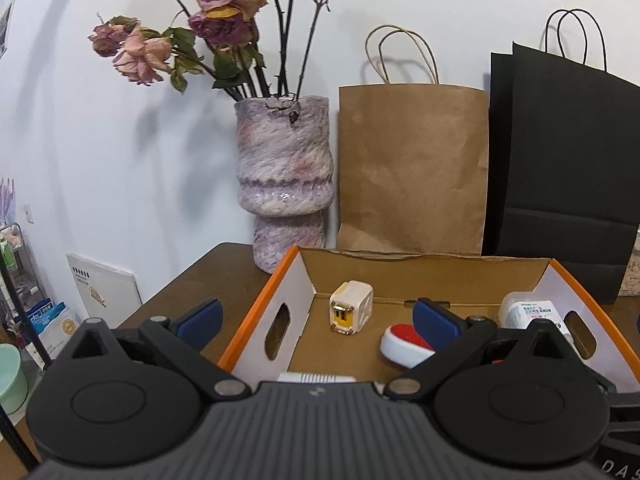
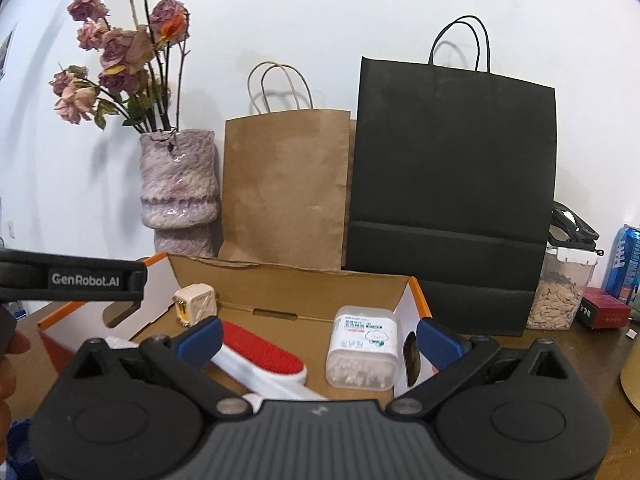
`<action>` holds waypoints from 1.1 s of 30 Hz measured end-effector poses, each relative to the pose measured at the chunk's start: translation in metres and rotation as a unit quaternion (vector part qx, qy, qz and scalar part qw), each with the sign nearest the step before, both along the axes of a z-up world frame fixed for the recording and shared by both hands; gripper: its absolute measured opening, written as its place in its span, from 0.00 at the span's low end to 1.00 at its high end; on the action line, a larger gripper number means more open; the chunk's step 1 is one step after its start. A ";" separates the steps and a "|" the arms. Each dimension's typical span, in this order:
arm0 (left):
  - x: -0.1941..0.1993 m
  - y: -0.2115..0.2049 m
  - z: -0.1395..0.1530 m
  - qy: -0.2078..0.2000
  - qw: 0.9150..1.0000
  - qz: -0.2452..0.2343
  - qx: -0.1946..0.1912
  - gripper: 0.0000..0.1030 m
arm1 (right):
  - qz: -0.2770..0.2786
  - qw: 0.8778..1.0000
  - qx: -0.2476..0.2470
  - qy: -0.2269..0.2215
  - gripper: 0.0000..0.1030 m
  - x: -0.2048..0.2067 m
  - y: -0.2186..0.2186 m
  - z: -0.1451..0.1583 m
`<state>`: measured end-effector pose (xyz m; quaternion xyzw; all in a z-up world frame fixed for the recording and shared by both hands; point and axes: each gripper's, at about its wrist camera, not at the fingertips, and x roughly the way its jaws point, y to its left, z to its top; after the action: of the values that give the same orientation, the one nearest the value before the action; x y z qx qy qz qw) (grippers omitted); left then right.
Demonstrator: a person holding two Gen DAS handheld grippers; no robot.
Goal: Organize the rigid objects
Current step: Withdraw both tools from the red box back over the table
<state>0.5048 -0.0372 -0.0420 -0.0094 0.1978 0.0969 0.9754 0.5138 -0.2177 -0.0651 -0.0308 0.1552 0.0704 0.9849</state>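
A brown surface (image 1: pixel 192 280) carries a black paper bag (image 2: pixel 452 184), a brown paper bag (image 2: pixel 284 188) and a mottled vase (image 1: pixel 284 184) along the wall, with an open cardboard box (image 2: pixel 280 280) in front of them. Inside the box lie a red-and-white lint brush (image 2: pixel 260 354), an upright clear container of swabs (image 2: pixel 362 346) by the right wall, and a white charger cube (image 1: pixel 351 307) near the back. The left claw (image 1: pixel 316 320) and the right claw (image 2: pixel 318 336) both gape wide, holding nothing.
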 end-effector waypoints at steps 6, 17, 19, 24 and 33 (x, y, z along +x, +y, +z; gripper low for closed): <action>-0.024 0.004 -0.001 0.000 1.000 0.000 0.000 1.00 | 0.002 1.000 -0.001 0.002 1.00 -0.022 0.000 -0.002; -0.069 0.014 -0.009 0.003 1.000 0.004 -0.001 1.00 | -0.002 1.000 0.006 0.006 1.00 -0.069 -0.003 -0.007; -0.077 0.016 -0.011 0.002 1.000 0.005 -0.001 1.00 | -0.003 1.000 0.007 0.008 1.00 -0.076 -0.003 -0.009; -0.098 0.020 -0.015 0.000 1.000 0.002 0.007 1.00 | -0.003 1.000 0.010 0.010 1.00 -0.094 -0.005 -0.011; -0.132 0.027 -0.017 0.001 1.000 -0.015 0.010 1.00 | -0.005 1.000 0.017 0.009 1.00 -0.127 -0.008 -0.014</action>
<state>0.3725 -0.0106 -0.0587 0.0036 0.1980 0.0845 0.9765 0.3872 -0.2255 -0.0795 -0.0130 0.1628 0.0681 0.9842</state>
